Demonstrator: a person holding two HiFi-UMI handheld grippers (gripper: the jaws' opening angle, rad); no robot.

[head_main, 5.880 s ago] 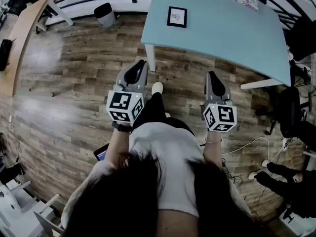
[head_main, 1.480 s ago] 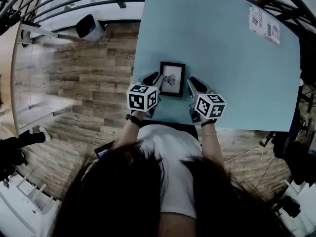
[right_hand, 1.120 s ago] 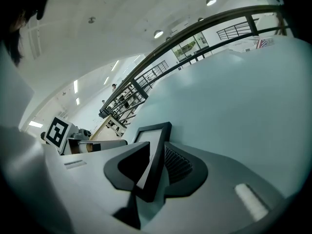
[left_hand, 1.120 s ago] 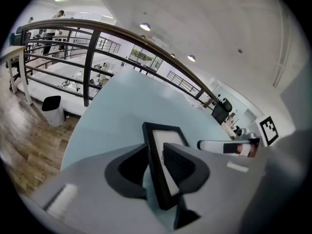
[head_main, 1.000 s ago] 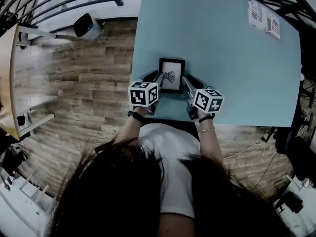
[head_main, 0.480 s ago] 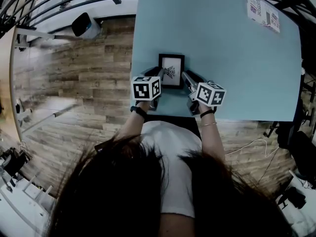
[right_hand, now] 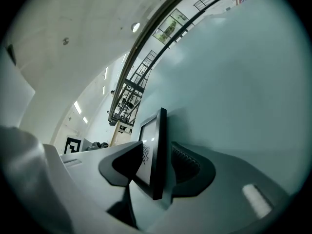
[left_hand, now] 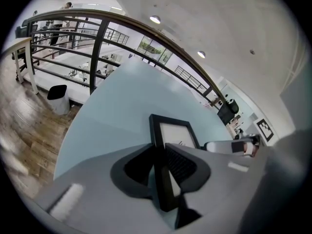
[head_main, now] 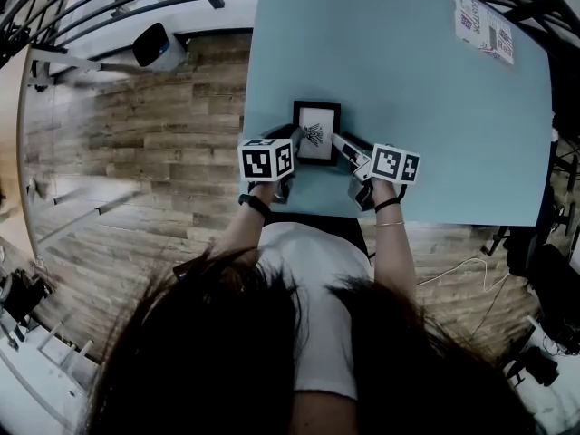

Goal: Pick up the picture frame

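A small black picture frame (head_main: 317,132) with a white print lies near the front edge of the light blue table (head_main: 408,89). My left gripper (head_main: 292,141) is at its left side. In the left gripper view the frame's edge (left_hand: 173,133) stands between the jaws of the left gripper (left_hand: 161,160), with both pads against it. My right gripper (head_main: 343,143) is at the frame's right side. Its jaws have just been opening. The right gripper view shows the frame (right_hand: 153,135) still between that right gripper's (right_hand: 158,167) jaws, with a thin gap at the outer pad.
A printed sheet (head_main: 483,25) lies at the table's far right corner. A white bin (head_main: 156,45) stands on the wooden floor to the left, beside a dark railing (head_main: 118,3). The person stands against the table's front edge.
Since the person reached the table, both grippers closed in on the frame's two sides. Over the last second the right gripper's marker cube rolled; the left gripper and the frame kept still.
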